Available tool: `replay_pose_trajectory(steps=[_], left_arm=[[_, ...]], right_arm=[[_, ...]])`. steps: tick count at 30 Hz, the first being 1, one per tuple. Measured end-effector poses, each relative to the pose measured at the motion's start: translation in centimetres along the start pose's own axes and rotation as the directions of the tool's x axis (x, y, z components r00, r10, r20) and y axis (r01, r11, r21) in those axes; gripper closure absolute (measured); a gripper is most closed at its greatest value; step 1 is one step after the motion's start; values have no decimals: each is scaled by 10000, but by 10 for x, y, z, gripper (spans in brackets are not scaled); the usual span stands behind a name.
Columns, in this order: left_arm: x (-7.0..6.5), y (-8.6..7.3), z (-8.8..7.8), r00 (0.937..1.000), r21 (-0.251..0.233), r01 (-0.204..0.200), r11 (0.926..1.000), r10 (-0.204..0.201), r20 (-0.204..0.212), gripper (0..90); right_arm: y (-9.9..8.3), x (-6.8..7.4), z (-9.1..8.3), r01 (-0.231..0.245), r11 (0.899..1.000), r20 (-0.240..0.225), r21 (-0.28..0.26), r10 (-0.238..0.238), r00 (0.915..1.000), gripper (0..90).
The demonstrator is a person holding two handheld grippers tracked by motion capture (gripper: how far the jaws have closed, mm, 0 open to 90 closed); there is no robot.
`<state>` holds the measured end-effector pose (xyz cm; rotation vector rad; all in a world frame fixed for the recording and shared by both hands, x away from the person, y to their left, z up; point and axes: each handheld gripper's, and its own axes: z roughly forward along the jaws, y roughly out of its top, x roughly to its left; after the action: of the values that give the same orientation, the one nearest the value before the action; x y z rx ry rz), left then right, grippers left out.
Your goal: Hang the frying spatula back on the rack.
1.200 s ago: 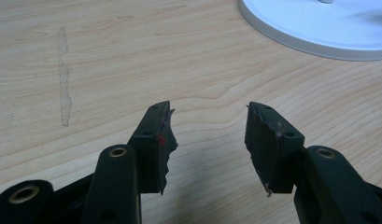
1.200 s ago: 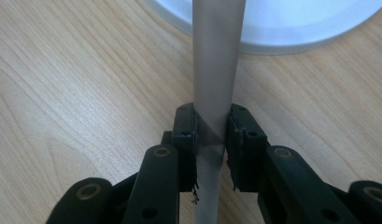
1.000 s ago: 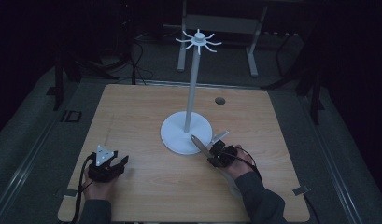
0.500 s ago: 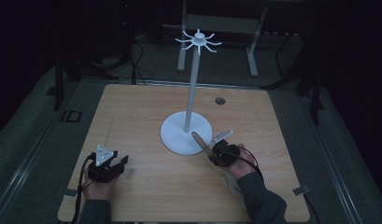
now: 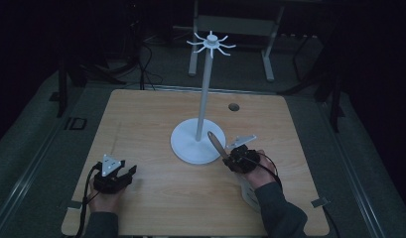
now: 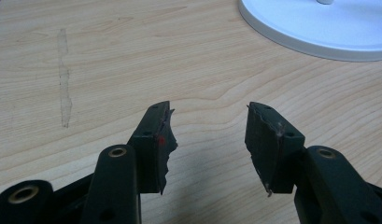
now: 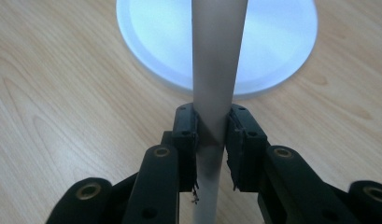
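Wooden surface [image 5: 156, 119], dim room | right gripper [image 7: 211, 135] clamped on utensil handle [image 7: 216, 70], long axis toward 11 o'clock over stand base [image 5: 188, 148] | left gripper [image 6: 209, 135] apart, empty, farther

The room is dim, and its far reaches at twelve o'clock fall into near darkness. A light wooden desk [image 5: 141, 119] stands on a grey floor [image 5: 32, 148]. Beyond it, at twelve o'clock, stands a pale metal frame on legs [image 5: 230, 29]. Dark cables [image 5: 146, 64] trail over the floor at eleven o'clock.
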<state>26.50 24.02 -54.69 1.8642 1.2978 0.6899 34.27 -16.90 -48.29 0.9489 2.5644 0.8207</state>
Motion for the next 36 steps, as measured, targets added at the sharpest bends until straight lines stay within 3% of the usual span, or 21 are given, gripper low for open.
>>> replay_pose_trajectory(steps=[21,36], left_arm=[[0,0,-1,10000,-79,-3,10000,3,14,508],[1,0,-2,10000,-118,-5,9999,5,26,505]], right_arm=[[9,0,-20,22,9929,186,-1186,0,9998,748],[22,5,-36,59,9754,356,-2205,20,9994,748]])
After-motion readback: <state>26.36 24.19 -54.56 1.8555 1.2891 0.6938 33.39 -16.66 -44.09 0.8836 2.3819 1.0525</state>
